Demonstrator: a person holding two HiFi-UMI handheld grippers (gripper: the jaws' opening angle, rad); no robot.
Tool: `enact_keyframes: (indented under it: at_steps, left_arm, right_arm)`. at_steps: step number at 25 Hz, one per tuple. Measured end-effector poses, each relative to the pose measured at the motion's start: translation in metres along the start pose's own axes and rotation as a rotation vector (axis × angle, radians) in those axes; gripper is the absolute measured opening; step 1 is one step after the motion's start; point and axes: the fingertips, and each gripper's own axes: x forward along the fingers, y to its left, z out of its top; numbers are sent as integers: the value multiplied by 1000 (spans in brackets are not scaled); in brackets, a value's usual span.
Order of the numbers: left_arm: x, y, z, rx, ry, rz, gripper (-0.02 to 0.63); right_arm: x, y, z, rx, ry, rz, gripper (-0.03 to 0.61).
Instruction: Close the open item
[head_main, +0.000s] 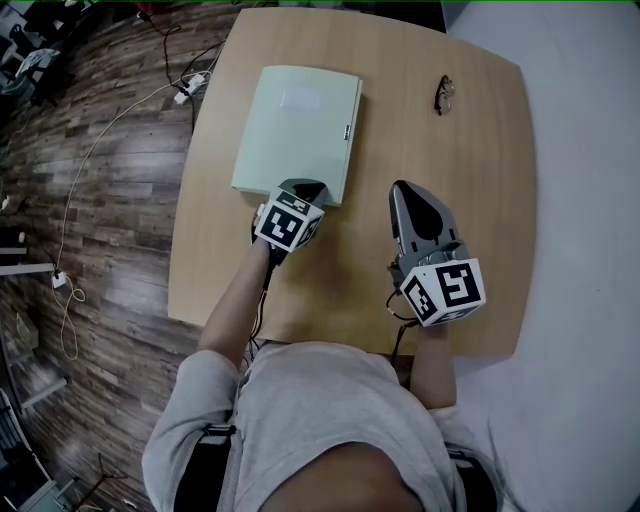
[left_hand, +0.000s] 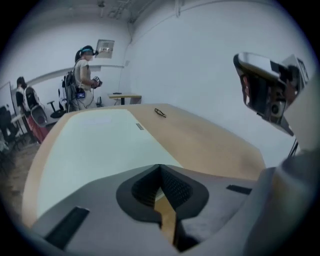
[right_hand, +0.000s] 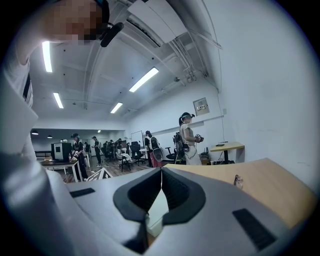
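Note:
A pale green folder (head_main: 295, 130) lies flat and closed on the wooden table (head_main: 450, 170), towards its far left. My left gripper (head_main: 308, 187) is at the folder's near right corner, pointing down at it, jaws shut with nothing between them. In the left gripper view the folder's cover (left_hand: 100, 145) spreads out just beyond the shut left gripper (left_hand: 160, 167). My right gripper (head_main: 402, 187) sits over bare table to the right of the folder, roughly level. Its jaws are shut and empty, as the right gripper view (right_hand: 161, 170) shows.
A pair of glasses (head_main: 444, 94) lies near the table's far right edge, also visible as glasses (right_hand: 238, 180) ahead of the right gripper. A white cable (head_main: 100, 150) runs over the wood floor to the left. Other people stand and sit far behind the table.

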Motion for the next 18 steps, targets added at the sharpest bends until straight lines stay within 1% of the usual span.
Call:
enact_keyframes:
  at_steps: [1,2,6,9,11,13,15,18]
  left_arm:
    - [0,-1,1,32,8,20,15]
    - [0,-1,2,44,8,28,15]
    - [-6,0,2,-12,-25,8,15]
    - [-16,3,6,-5,-60,27,15]
    - [-21,2,9,-7,-82,22,15]
    - [-28,0,14,-7,-119,14,15]
    - [-39,-3,23,-1,-176,11,15]
    - [-59,-9,36,34,-249,20,15]
  right_arm:
    - [0,1,1,0,-1,1,9]
    - [0,3,2,-1,-3,2,9]
    - [-1,11,4,-6,-7,11,9]
    - [-2,13,9,-7,-11,9,9]
    - [-3,15,10,-8,-12,7,9]
    - [-3,17,8,-10,-12,7,9]
    - [-2,19,8,-9,-14,6,9]
    - [-2,24,10,-8,-22,3,9]
